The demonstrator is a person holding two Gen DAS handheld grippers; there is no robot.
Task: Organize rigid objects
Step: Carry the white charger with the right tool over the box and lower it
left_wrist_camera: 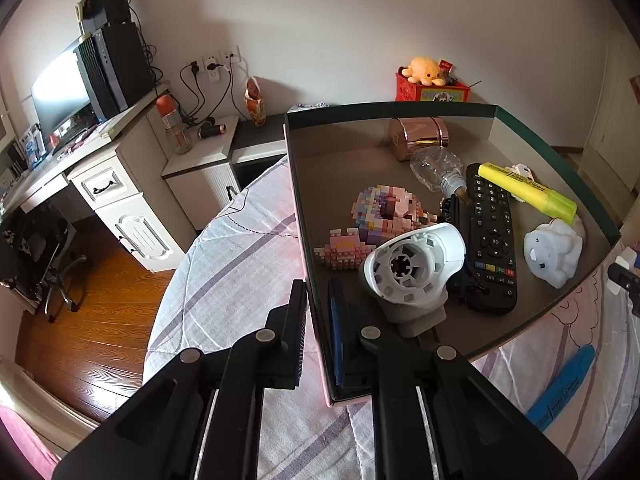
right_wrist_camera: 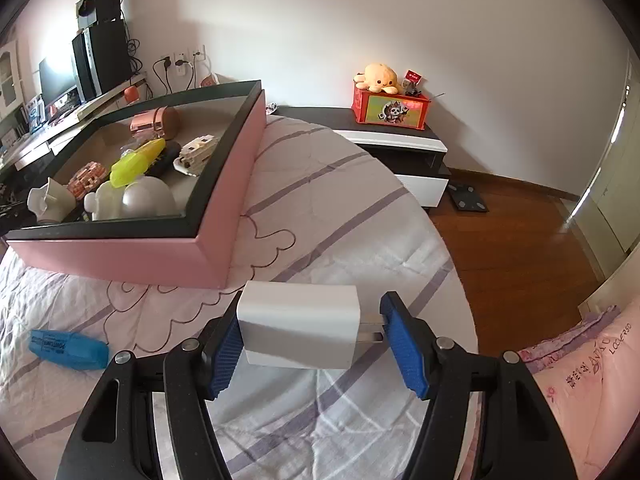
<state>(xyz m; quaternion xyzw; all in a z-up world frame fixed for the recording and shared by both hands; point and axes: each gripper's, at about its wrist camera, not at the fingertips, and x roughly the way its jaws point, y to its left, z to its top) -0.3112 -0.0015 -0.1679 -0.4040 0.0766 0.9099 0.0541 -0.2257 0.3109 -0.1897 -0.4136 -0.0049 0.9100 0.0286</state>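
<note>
A pink box [left_wrist_camera: 295, 184] with a dark rim lies on the bed. In it are a white plastic part [left_wrist_camera: 412, 268], a black remote [left_wrist_camera: 492, 236], a yellow highlighter [left_wrist_camera: 528, 190], a white elephant figure [left_wrist_camera: 554, 250], a pastel brick model [left_wrist_camera: 384, 208] and a rose-gold can [left_wrist_camera: 416, 136]. My left gripper [left_wrist_camera: 318, 292] is shut on the box's near-left wall, one finger outside and one inside. My right gripper [right_wrist_camera: 310, 332] is shut on a white charger plug [right_wrist_camera: 300, 320] above the quilt, right of the box [right_wrist_camera: 132, 256]. A blue highlighter [right_wrist_camera: 68, 350] lies on the quilt.
The striped quilt [right_wrist_camera: 320, 208] ends at a rounded edge, with wooden floor [right_wrist_camera: 520, 248] beyond. A low cabinet [right_wrist_camera: 400, 144] bears a red box with a plush toy [right_wrist_camera: 380, 76]. A desk with a monitor [left_wrist_camera: 60, 92] and a chair [left_wrist_camera: 44, 256] stand at the left.
</note>
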